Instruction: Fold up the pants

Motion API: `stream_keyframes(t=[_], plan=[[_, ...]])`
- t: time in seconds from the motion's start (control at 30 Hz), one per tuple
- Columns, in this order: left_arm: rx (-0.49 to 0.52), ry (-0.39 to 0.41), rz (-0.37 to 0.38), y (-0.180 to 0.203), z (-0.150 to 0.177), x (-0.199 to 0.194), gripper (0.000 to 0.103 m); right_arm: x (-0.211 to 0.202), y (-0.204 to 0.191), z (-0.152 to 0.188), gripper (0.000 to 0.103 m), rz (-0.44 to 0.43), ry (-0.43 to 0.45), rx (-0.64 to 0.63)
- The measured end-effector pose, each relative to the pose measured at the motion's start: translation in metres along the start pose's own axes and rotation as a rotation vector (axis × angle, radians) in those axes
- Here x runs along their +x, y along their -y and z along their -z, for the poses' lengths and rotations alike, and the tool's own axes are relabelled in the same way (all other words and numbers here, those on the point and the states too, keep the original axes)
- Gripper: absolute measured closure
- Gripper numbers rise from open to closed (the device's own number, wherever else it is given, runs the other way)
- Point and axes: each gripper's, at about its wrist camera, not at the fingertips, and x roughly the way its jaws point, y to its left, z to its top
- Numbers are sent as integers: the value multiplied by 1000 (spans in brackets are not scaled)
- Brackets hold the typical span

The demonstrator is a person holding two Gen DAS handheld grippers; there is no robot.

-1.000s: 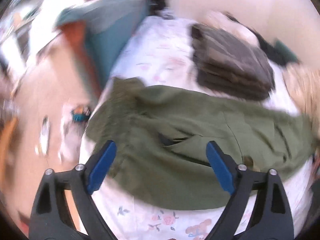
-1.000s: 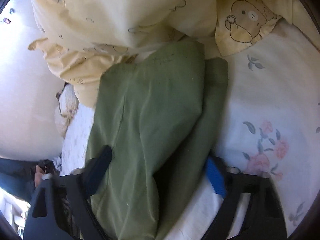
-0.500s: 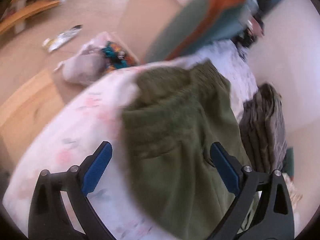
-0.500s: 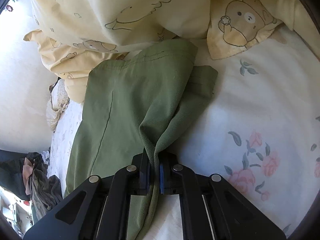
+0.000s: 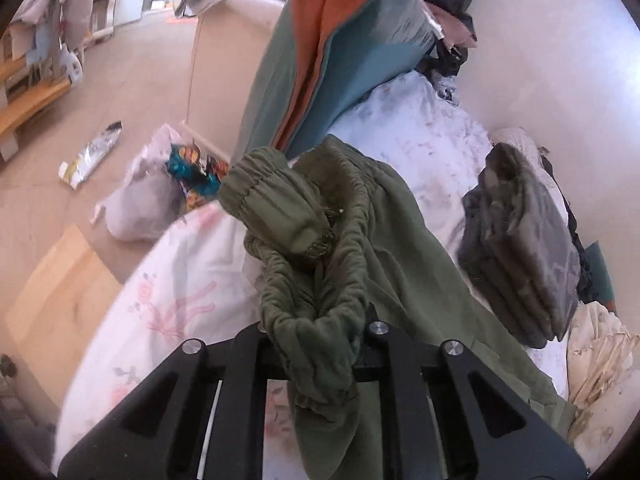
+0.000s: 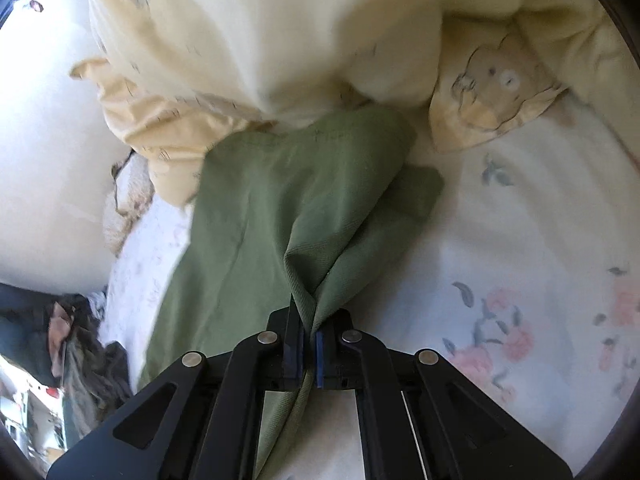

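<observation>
Left wrist view, no legible writing, perhaps a printed wrapper (image 5: 91, 151) on floor

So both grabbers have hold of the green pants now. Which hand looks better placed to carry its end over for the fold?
Probably the right gripper. It pinches a light leg end of the green pants; the left gripper, jaws closing, clamps the bulky, bunched waistband, better kept as anchor.

floral bed (image 5: 420, 136) under green pants (image 5: 400, 248)
</observation>
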Motion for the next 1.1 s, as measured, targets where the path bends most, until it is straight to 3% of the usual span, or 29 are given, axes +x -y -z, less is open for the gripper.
stream_keyframes(t=[0.27, 0.43, 0.6, 0.77, 0.83, 0.9, 0.93, 1.03, 1.1], plan=[[63, 1, 25, -4, -32, -58, 93, -59, -6, 9, 101, 37, -8, 3], [32, -7, 14, -52, -39, -99, 93, -102, 13, 58, 101, 99, -32, 50], [49, -64, -69, -113, -53, -141, 93, -140, 20, 117, 101, 194, -132, 35], [143, -97, -83, -151, -63, -174, 93, -166, 21, 158, 101, 309, -277, 7], [155, -116, -70, -164, -62, -179, 93, -171, 22, 169, 101, 324, -297, -2], [165, -122, -84, -168, -57, -177, 92, -161, 39, 181, 99, 345, -375, 50], [161, -135, -86, -169, -54, -173, 92, -156, 48, 184, 96, 336, -409, 95], [173, -167, -102, -163, -45, -165, 92, -157, 40, 183, 83, 438, -435, 7], [154, -171, -89, -162, -43, -167, 92, -166, 19, 182, 62, 565, -408, -132]])
